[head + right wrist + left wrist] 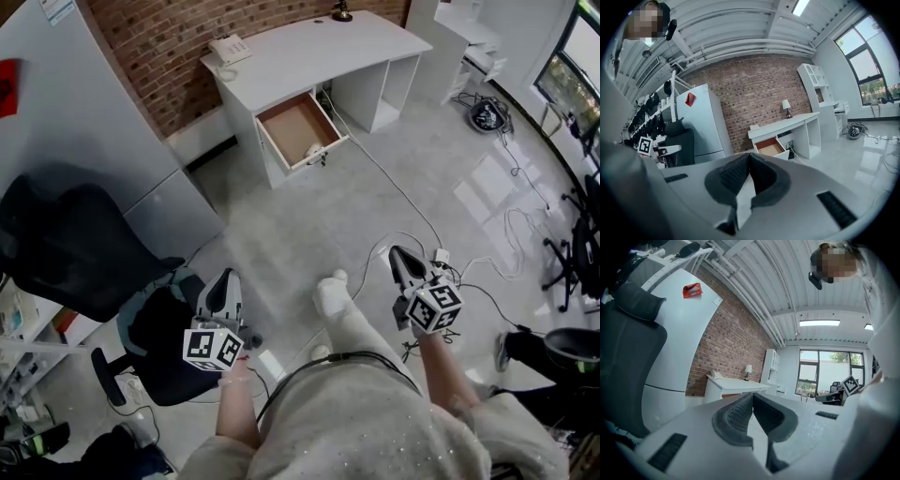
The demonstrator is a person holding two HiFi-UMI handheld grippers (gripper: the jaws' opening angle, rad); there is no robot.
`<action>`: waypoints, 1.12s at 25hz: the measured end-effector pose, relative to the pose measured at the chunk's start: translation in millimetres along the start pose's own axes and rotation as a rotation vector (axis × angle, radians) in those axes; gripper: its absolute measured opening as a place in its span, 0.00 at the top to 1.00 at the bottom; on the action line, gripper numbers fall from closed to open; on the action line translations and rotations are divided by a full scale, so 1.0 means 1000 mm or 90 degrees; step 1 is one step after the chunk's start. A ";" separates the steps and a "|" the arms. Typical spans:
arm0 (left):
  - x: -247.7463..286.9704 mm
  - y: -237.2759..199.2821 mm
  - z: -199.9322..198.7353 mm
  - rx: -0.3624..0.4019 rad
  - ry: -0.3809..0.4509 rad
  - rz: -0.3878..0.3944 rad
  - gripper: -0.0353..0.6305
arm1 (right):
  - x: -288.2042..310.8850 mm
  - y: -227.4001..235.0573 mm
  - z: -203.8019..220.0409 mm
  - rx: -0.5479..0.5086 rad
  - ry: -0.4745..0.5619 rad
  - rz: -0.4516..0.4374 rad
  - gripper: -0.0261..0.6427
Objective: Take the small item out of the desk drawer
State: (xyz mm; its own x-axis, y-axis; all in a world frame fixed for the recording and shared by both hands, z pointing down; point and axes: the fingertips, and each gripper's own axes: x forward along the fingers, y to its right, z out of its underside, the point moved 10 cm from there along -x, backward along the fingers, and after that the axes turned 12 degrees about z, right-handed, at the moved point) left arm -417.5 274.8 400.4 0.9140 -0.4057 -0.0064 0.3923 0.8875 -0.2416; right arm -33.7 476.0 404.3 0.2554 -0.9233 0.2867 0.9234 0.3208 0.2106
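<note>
The risk here is mostly in the approach, since the person stands well apart from the desk [309, 52] at the upper middle of the head view. Its 1 open drawer [289, 120] juts toward the room. The small item [313, 150] is a pale speck lying inside the drawer, close to its front wall and too small to identify. Both tools hang low in the bottom half of the frame. The left gripper [225, 279] has its jaws closed together on nothing, and the right gripper [399, 255] is likewise shut and empty, as each gripper's own view confirms. A white cable [389, 183] snakes across the floor from the desk toward the person's foot [330, 292], so a careless step could probably snag it and upset balance or aim. The office chair [84, 253] at the left crowds that side. At the drawer, jaws that arrive closed would likely push the item deeper or against the front wall instead of straddling it. A steep entry could also knock the drawer's front edge, because the item sits so close behind it.
</note>
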 end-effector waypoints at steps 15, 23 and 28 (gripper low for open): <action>0.123 -0.080 -0.026 0.013 -0.009 -0.011 0.94 | 0.169 0.024 -0.043 -0.017 -0.036 -0.061 0.95; 0.217 -0.112 -0.027 -0.004 -0.020 0.014 0.94 | 0.246 0.054 -0.061 -0.044 -0.069 -0.076 0.95; 0.266 -0.129 -0.026 -0.012 -0.035 0.023 0.94 | 0.283 0.076 -0.065 -0.041 -0.096 -0.074 0.94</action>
State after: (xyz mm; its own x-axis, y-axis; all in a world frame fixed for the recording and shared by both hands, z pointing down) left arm -227.5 47.0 404.7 0.9322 -0.3601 0.0376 0.3570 0.8969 -0.2610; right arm 127.1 225.2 440.7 0.1046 -0.9096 0.4020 0.9620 0.1951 0.1911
